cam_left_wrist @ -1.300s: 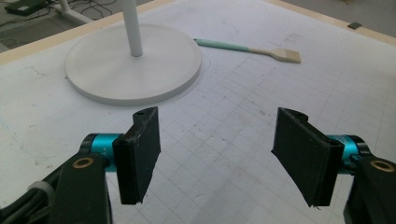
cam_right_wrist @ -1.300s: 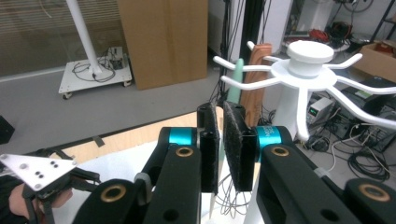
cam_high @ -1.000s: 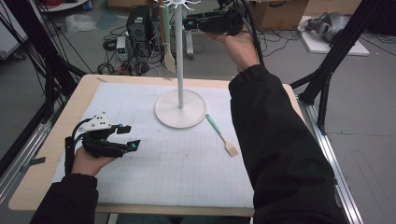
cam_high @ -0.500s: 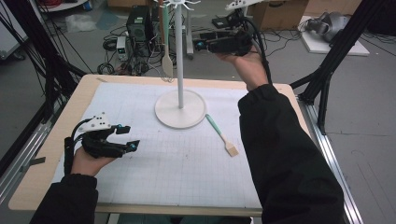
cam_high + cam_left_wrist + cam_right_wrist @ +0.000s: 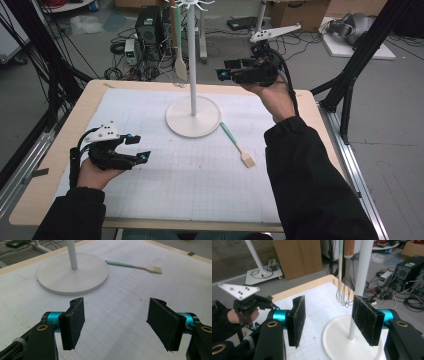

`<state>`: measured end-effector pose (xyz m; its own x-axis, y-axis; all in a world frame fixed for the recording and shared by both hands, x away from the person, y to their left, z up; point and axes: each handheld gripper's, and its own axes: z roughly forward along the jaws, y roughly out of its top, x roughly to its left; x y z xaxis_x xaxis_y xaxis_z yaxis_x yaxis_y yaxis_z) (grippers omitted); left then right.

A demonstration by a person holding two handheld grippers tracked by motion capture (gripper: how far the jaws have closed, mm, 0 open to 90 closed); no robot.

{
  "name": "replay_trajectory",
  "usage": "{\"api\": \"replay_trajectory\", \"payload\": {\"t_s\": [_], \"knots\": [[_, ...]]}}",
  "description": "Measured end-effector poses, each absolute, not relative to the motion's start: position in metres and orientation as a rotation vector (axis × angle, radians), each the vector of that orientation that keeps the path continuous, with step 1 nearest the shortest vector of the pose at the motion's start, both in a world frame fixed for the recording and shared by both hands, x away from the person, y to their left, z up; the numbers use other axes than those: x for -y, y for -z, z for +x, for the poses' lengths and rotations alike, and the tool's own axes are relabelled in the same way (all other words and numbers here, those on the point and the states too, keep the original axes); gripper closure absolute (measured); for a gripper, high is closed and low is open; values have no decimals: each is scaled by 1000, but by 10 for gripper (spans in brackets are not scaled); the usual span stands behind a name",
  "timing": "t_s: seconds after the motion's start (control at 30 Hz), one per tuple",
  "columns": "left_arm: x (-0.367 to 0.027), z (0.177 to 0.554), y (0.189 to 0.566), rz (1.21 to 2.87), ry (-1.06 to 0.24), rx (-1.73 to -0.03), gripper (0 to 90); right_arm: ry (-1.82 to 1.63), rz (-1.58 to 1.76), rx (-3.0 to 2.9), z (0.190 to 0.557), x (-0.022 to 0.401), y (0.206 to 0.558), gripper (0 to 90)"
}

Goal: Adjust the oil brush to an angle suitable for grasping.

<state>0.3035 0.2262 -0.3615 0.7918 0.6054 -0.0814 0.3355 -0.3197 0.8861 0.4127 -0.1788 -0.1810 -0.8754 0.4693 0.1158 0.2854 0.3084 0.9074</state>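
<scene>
The right hand-held gripper point(image 5: 222, 75) is hanging in the air beside the white stand point(image 5: 193, 116). Its jaws have just been opening, with nothing between them. The left hand-held gripper point(image 5: 141, 148) is resting open on the worktop point(image 5: 200, 170), left of the stand. A green spatula point(image 5: 237, 145) is lying right of the stand.

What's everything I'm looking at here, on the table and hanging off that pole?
Stand: one, white, round base and pole, far middle of the mat.
Spatula: one, teal handle with cream blade, flat on the mat, right of the stand base.
Hanging spoon: one, green handle with pale head, on the stand's left side.
Whisk: one, wire with brown handle, hanging beside the pole.
Mat: one, white gridded, covering the table.
Table: one, light wood.
Left gripper: black, jaws apart, empty, low over the mat.
Right gripper: black, jaws just opening, empty, near the pole.
</scene>
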Motion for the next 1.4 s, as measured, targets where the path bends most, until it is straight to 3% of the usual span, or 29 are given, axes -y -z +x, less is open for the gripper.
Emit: {"api": "replay_trajectory", "payload": {"t_s": [0.4, 0.9, 1.4], "knots": [[-225, 301, 362, 1940, -341, -716, 303, -1578, 749, -2408, 389, 202, 210, 443], [-229, 299, 365, 1946, -358, -738, 302, -1510, 818, -2441, 374, 222, 259, 568], [-230, 300, 369, 1949, -367, -750, 303, -1412, 874, -2493, 371, 231, 307, 758]]}}
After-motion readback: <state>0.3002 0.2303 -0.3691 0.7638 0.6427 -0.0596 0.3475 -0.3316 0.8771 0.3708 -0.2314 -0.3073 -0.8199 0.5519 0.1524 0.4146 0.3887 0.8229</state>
